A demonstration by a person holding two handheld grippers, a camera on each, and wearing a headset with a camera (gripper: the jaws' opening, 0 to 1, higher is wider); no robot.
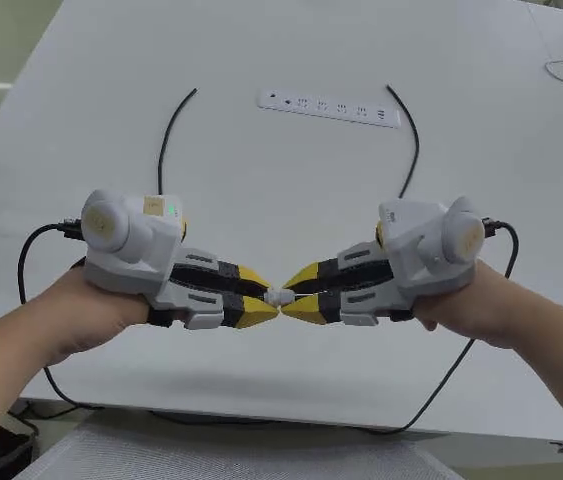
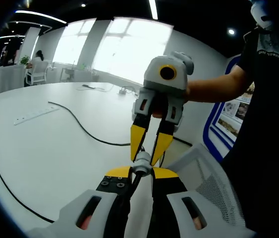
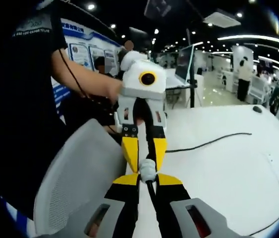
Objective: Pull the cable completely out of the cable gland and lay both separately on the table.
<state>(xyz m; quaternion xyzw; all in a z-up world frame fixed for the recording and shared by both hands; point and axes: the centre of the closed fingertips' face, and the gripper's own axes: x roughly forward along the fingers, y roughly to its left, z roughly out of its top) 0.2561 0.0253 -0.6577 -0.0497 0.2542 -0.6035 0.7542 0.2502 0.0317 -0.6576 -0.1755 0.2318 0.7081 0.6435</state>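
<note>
Fingertips of the left gripper and right gripper meet tip to tip in the head view, with the white cable gland held between them above the table. Left gripper view: own jaws clamp the cable gland. Right gripper view: jaws seem closed on the black cable behind the cable gland; a weak pinch there would let it slip when pulled.

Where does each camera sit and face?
Head view: headset, looking down at table; both forearms, left gripper, right gripper show.
Left gripper view: on left gripper, facing right gripper; own jaws, person's torso show.
Right gripper view: on right gripper, facing left gripper; own jaws on the cable show.
Both gripper views share the cable gland between the tips.
</note>
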